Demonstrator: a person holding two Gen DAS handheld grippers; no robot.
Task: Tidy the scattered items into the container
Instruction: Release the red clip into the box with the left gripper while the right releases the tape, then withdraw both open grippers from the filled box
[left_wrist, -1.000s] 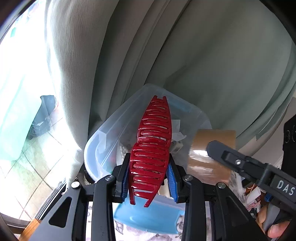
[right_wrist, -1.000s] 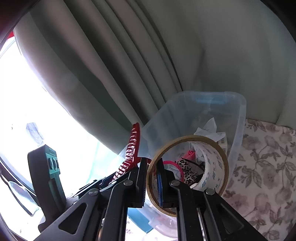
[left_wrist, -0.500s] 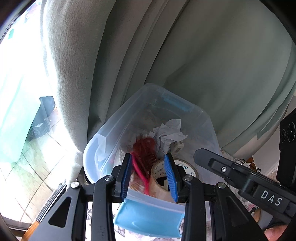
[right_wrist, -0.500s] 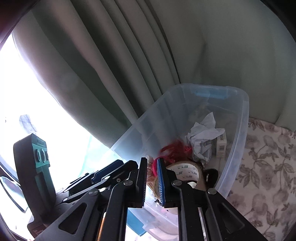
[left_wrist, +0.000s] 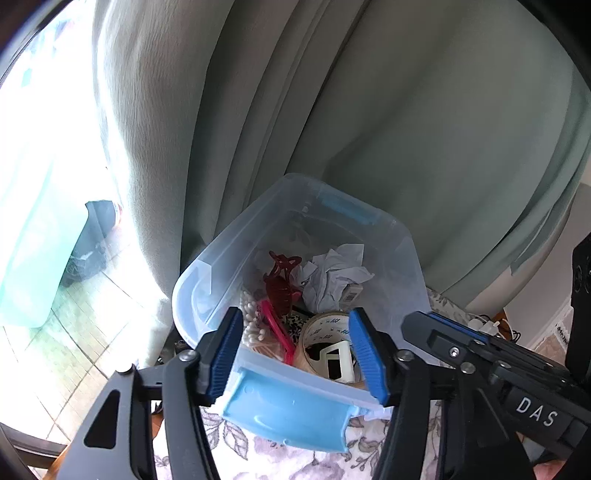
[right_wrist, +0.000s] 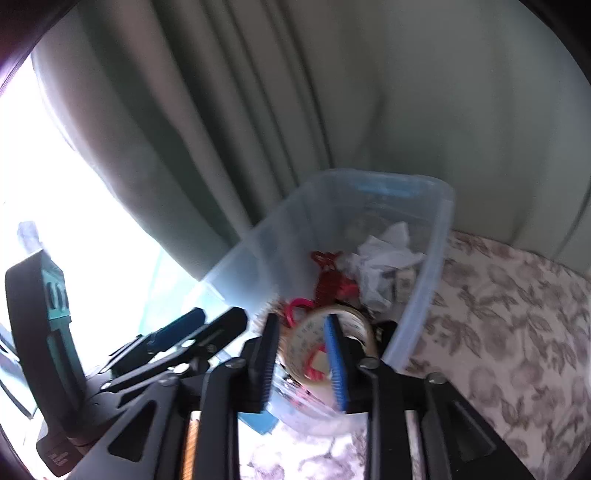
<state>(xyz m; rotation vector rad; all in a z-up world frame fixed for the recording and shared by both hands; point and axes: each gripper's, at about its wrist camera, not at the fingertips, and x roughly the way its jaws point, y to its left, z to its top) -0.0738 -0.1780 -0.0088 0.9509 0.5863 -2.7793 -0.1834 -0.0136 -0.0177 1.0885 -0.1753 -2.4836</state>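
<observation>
A clear plastic bin (left_wrist: 221, 258) with blue handles stands against the curtain; it also shows in the right wrist view (right_wrist: 428, 273). Inside lie a red hair claw (left_wrist: 280, 284), a roll of brown tape (left_wrist: 325, 343), crumpled white paper (left_wrist: 332, 277), a pink clip and cotton swabs. My left gripper (left_wrist: 295, 354) is open and empty above the bin's near rim. My right gripper (right_wrist: 303, 365) is open and empty just above the tape roll (right_wrist: 332, 332). The red claw (right_wrist: 328, 273) lies deeper in the bin.
A grey-green curtain (left_wrist: 332, 110) hangs right behind the bin. A floral tablecloth (right_wrist: 498, 314) covers the table to the right. A bright window and tiled floor are at the left (left_wrist: 55, 258). The right gripper's body (left_wrist: 498, 362) sits close to the right of my left gripper.
The red hair claw left my left gripper and the tape roll left my right gripper; both dropped into the bin. Both grippers have opened wider and drawn back slightly.
</observation>
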